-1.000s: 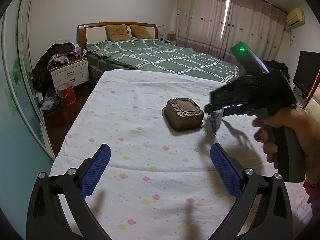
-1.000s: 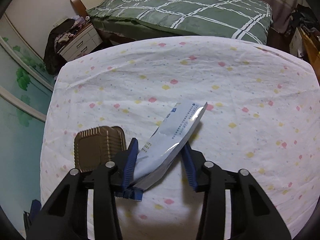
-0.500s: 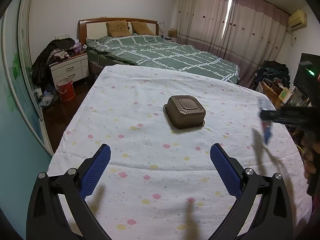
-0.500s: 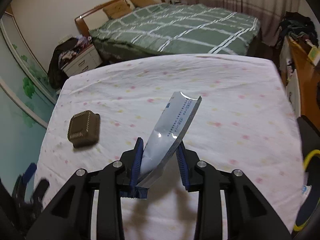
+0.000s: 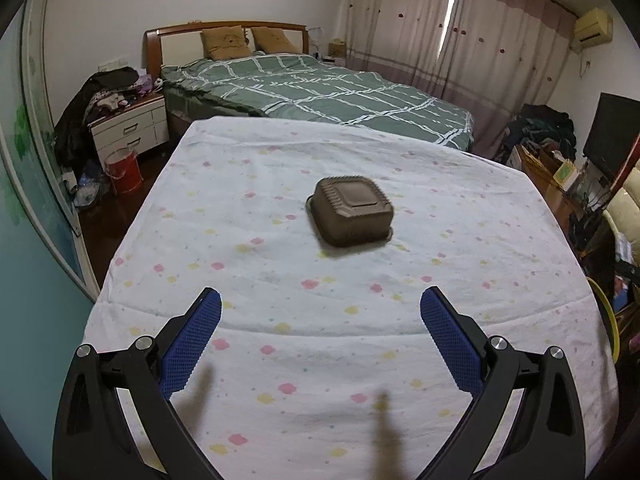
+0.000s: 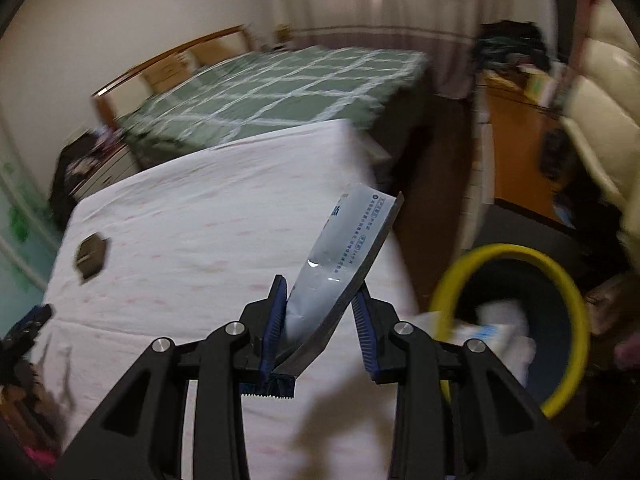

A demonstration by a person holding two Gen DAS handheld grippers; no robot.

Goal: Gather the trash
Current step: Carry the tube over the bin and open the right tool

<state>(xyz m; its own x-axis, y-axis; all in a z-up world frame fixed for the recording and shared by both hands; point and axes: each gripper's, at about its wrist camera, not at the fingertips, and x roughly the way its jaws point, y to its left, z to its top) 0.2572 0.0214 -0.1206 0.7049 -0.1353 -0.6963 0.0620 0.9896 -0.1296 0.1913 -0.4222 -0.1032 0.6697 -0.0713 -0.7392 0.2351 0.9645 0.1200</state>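
The right tool (image 6: pixel 320 320) pinches the pouch (image 6: pixel 344 256) past the table's (image 6: pixel 224 200) right edge, near the bin (image 6: pixel 508 252), and an early release could drop it short while the left tool (image 5: pixel 320 344) gapes wide.

The whole right wrist view is smeared by motion: the small brown ridged plastic container (image 6: pixel 91 255) at nine o'clock is a shapeless blur. The print on the silver-white foil pouch (image 6: pixel 343 258) is too small to read. The yellow-rimmed dark round bin (image 6: pixel 560 280) at four o'clock is partly hidden behind the gripper arm, and the pale contents inside it (image 6: pixel 502 334) cannot be identified.
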